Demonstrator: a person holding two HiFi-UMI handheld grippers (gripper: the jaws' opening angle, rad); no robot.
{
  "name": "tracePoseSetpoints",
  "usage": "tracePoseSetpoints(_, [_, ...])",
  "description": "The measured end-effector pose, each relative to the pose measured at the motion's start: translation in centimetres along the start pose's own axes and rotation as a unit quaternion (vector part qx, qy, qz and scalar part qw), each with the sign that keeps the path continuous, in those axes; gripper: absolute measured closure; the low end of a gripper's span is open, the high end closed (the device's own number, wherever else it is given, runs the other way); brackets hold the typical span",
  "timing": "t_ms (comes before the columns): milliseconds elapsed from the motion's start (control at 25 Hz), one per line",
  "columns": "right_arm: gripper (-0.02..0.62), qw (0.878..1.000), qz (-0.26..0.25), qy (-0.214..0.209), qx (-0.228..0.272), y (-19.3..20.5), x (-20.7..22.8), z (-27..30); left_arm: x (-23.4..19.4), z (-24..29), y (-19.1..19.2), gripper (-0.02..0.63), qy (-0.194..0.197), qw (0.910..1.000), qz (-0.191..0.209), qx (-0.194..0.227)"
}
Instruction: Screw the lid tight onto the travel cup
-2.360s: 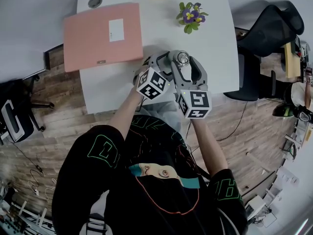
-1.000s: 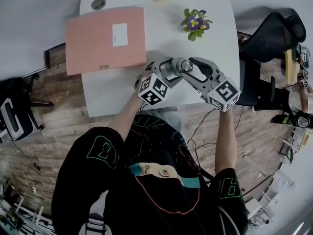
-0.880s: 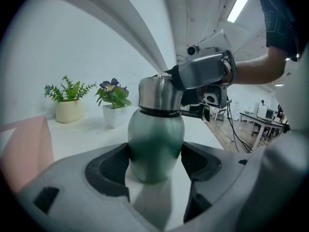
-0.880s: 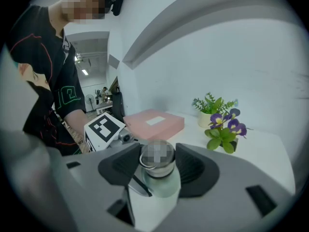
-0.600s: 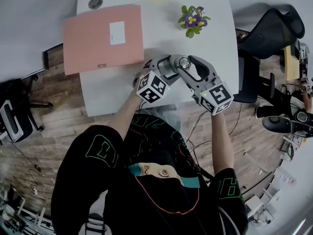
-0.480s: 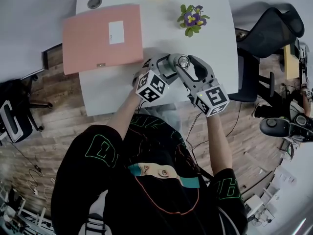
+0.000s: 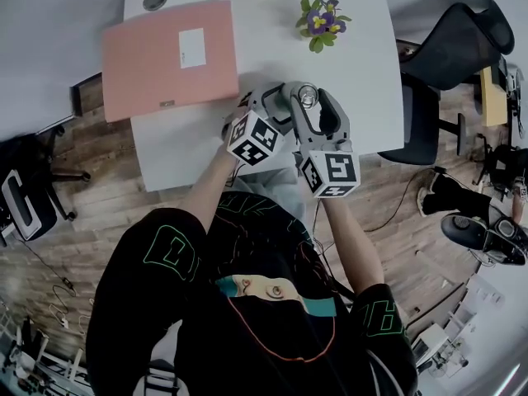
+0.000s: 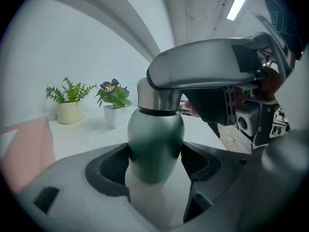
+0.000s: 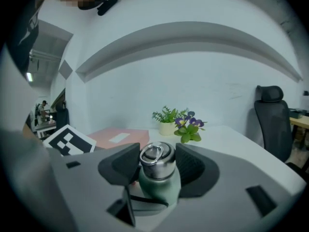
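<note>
Two hand-held grippers meet over the near edge of the white counter (image 7: 363,81) in the head view, just below the frame's centre. The left hand-held gripper (image 7: 276,106) comes in from the lower left. The right hand-held gripper (image 7: 309,102) reaches straight up from its marker cube, so its jaws sit either side of the steel lid (image 7: 308,96). A pink folder (image 7: 169,56) in the upper left and a flowering plant (image 7: 318,19) at the top are well apart from the work, so nothing crowds a twist.

From the left gripper view, the travel cup (image 8: 155,144) stands upright in the centre, and the jaws are clamped on its green body from both sides. I judge that grip is the anchor: it keeps the body from spinning while the top is turned. A jaw of the right one crosses the upper half of the frame at lid height. I cannot tell whether the base rests on the counter.

From the right gripper view, the lid sits low in the centre with its ring on top, and both pads are closed against its steel sides. Gripping only the lid, above the body, lets a roll of my wrist drive the thread. I would say tightening is under way, though how far the lid is seated I cannot see.
</note>
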State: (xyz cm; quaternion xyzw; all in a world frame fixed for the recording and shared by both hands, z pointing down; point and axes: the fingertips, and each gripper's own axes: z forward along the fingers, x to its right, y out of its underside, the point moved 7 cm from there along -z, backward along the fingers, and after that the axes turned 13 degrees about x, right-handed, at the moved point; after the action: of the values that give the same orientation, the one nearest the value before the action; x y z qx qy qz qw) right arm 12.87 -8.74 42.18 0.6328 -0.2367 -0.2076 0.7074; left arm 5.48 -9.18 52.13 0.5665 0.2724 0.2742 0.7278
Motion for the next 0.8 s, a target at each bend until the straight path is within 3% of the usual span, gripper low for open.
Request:
tracePoseSetpoints(120, [0.36,1.0,-0.01,0.016,0.003,0.1,-0.2,0.0,0.0,0.0,0.0,0.258,0.001,1.0,0.0,-0.001])
tracePoseSetpoints(200, [0.356,1.0,-0.012,0.0,-0.004,0.1,-0.2,0.2,0.0,0.0,0.0,0.258,0.0,1.0,0.0,-0.001])
tracePoseSetpoints(360, [0.252,0.998,0.01,-0.069,-0.01,-0.5,-0.2,0.4,0.1,0.0,-0.1,0.258,0.0,1.0,-0.001,-0.003])
tracePoseSetpoints(640, [0.252,0.985,-0.048,-0.162,-0.044,-0.8,0.2,0.5,0.1,0.0,0.0,0.258,0.002,1.0,-0.002,-0.003])
tracePoseSetpoints(800, [0.255,0.971,-0.066,-0.222,-0.059,-1.0,0.9,0.4,0.0,0.0,0.0,0.258,0.004,1.0,-0.001,-0.003])
